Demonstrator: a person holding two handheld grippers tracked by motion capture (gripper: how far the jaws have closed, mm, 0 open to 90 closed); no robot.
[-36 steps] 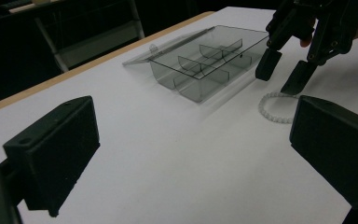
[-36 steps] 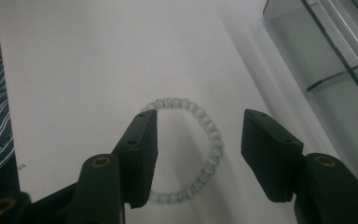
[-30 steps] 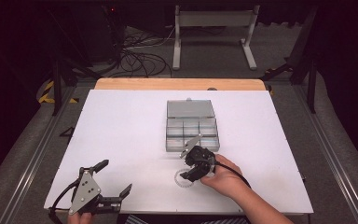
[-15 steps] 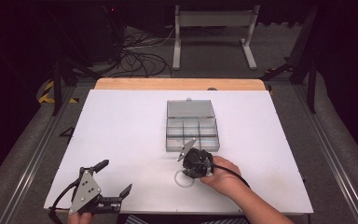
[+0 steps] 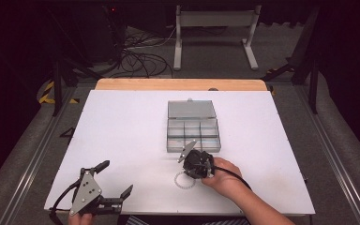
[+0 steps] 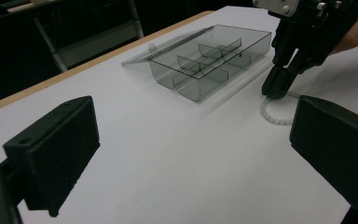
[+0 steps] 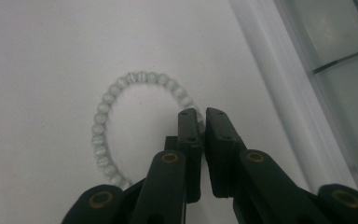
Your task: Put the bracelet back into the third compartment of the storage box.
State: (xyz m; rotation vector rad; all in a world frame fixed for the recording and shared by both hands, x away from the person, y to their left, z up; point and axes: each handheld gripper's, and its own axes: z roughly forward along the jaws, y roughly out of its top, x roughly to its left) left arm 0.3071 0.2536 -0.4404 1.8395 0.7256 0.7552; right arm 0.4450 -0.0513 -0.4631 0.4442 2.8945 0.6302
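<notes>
My right gripper (image 7: 198, 116) jaws just closed, clamped on the bracelet (image 7: 103, 135) bead strand lying on the table (image 5: 122, 131); left gripper (image 5: 115, 180) jaws apart.

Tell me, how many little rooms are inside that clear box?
6, as far as the high view shows: the organizer box has two rows of three compartments, one row nearer its open lid and one nearer the right gripper. The glare may hide a divider.

bracelet (image 7: 103, 140) part behind right jaws
</notes>
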